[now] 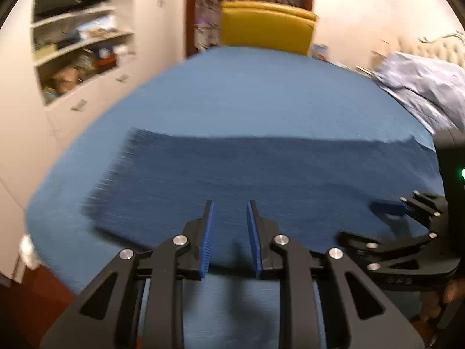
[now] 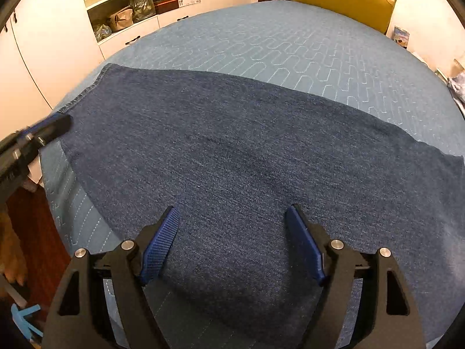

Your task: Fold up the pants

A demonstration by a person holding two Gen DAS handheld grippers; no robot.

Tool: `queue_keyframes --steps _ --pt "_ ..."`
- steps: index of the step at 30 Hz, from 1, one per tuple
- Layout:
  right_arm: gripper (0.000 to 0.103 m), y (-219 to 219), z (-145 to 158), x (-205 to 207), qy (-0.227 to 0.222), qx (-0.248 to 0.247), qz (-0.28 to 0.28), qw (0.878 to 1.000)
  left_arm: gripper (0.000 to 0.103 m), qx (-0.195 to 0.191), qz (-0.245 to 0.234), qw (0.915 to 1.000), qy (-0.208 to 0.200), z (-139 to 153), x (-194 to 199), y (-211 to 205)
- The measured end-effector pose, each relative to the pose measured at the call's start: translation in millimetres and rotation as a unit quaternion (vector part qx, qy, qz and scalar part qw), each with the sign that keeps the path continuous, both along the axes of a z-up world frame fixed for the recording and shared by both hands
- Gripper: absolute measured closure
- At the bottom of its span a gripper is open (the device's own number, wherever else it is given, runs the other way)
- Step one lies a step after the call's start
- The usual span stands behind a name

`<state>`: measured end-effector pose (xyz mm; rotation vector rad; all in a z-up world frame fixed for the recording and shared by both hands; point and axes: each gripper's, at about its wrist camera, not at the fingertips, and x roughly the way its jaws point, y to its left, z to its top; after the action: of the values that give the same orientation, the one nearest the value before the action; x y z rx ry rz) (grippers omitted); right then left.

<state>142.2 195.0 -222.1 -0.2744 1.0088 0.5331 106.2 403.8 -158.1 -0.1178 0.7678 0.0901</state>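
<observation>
Pants (image 2: 232, 160) lie flat on the blue bed (image 2: 261, 43), long way running left to right. The right gripper (image 2: 232, 215) hangs spread wide over the near edge. The left gripper (image 1: 229, 212), narrow and pinching nothing, is nearer the left end.

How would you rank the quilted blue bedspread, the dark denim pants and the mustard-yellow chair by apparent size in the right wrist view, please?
1. Quilted blue bedspread, partly covered.
2. Dark denim pants; nearness inflates them.
3. Mustard-yellow chair, farthest, partly cropped.

Left gripper (image 1: 230, 206) jaws narrowly apart, nothing between them, above denim pants (image 1: 247, 174) lying flat on blue quilt (image 1: 247, 93). Right gripper (image 1: 375, 221) at right edge. View motion-blurred.
</observation>
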Motion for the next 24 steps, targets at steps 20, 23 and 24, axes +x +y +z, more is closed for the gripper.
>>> queue_keyframes --steps 20,23,24 --pt "0.023 -23.1 23.8 4.6 -0.018 0.037 -0.033 0.999 0.021 -0.260 0.136 0.9526 -0.079 -19.4 -55.0 85.6" --pt "0.041 -34.5 23.1 15.7 -0.027 0.022 -0.060 0.998 0.031 -0.332 0.162 0.9244 -0.095 -37.9 -73.7 117.6" --pt "0.044 -34.7 17.4 20.3 -0.017 0.012 -0.061 0.998 0.033 -0.352 0.164 0.9168 -0.094 -44.8 -75.3 124.7"
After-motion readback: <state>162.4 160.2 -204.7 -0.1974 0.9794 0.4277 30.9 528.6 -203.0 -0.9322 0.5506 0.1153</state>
